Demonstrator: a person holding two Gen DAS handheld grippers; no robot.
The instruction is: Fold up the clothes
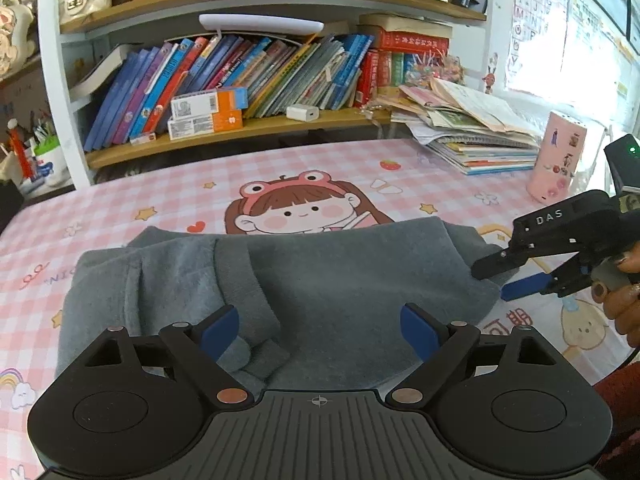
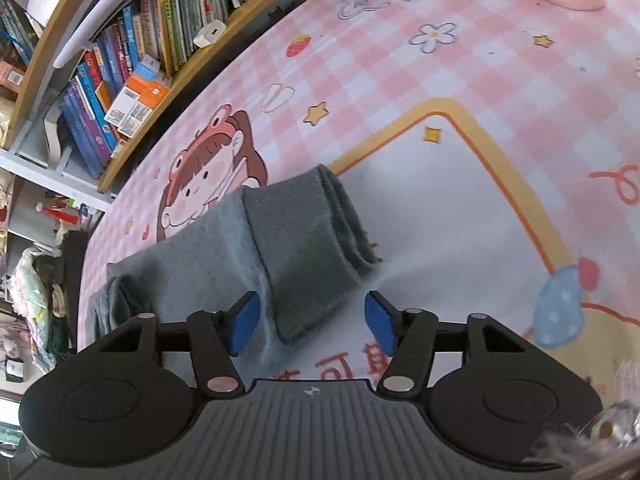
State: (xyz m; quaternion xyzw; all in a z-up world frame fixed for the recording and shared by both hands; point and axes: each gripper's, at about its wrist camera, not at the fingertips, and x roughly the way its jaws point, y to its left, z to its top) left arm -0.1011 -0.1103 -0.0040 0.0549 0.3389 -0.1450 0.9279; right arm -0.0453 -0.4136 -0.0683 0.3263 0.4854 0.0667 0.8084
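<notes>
A grey fleece garment (image 1: pixel 320 280) lies folded on the pink checked tablecloth (image 1: pixel 120 208). It also shows in the right wrist view (image 2: pixel 288 248), with a folded-over end pointing away. My left gripper (image 1: pixel 319 332) is open and empty, hovering over the garment's near edge. My right gripper (image 2: pixel 312 324) is open and empty above the garment's near right corner. In the left wrist view the right gripper (image 1: pixel 494 280) sits at the garment's right edge, jaws apart around the cloth edge.
A bookshelf (image 1: pixel 240 80) full of books runs along the table's far side. A stack of papers and books (image 1: pixel 472 128) and a pink box (image 1: pixel 556 160) stand at the far right. The tablecloth (image 2: pixel 440 60) carries cartoon prints.
</notes>
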